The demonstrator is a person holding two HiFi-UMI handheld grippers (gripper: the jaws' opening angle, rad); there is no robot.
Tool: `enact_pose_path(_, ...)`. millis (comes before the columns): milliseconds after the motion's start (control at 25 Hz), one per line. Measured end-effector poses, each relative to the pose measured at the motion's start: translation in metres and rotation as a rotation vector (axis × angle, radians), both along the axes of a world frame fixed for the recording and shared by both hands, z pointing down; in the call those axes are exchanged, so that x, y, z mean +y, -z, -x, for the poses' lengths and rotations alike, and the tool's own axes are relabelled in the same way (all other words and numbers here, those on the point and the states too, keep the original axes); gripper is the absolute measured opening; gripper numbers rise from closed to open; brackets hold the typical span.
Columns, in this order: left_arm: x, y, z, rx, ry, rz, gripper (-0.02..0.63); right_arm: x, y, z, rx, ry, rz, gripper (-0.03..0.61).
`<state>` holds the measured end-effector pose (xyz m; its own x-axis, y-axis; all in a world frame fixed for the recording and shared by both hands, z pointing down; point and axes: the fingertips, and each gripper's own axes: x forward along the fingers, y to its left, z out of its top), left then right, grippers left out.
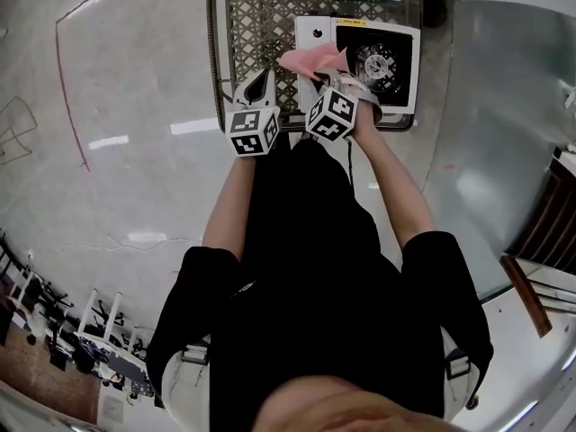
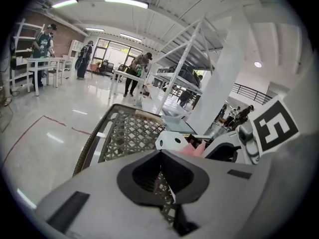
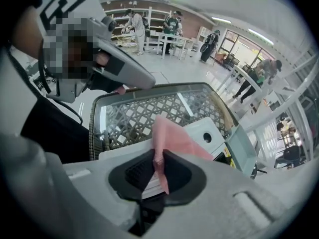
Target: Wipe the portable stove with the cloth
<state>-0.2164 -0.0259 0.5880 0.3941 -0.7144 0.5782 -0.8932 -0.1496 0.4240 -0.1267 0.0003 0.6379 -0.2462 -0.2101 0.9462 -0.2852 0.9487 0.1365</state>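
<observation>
**Pink cloth over the stove**

The right gripper pinches a pink cloth tight between its jaws. It holds the cloth over the near left corner of the white stove. The stove sits on a grey table with a criss-cross top. The left gripper is squeezed closed with nothing in it. It hangs just beside the right one, over the table's near edge.
</observation>
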Motion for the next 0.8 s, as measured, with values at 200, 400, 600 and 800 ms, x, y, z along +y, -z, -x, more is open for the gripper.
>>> enact_pose_path(200,0.022,0.002,-0.014,-0.016,0.008,-0.005,0.0,0.029,0.0,-0.004,-0.018,0.02,0.001,0.046)
enact_pose_path(400,0.056,0.001,-0.023,-0.027,0.025,-0.007,0.0,0.066,-0.008,-0.007,-0.025,0.05,-0.007,0.046)
enact_pose_path(600,0.073,0.005,-0.022,-0.031,0.042,-0.009,0.0,0.079,-0.004,-0.007,-0.035,0.046,-0.01,0.046)
enact_pose_path(800,0.086,0.009,-0.025,-0.027,0.062,-0.02,0.0,0.096,-0.005,-0.014,-0.037,0.042,-0.011,0.046)
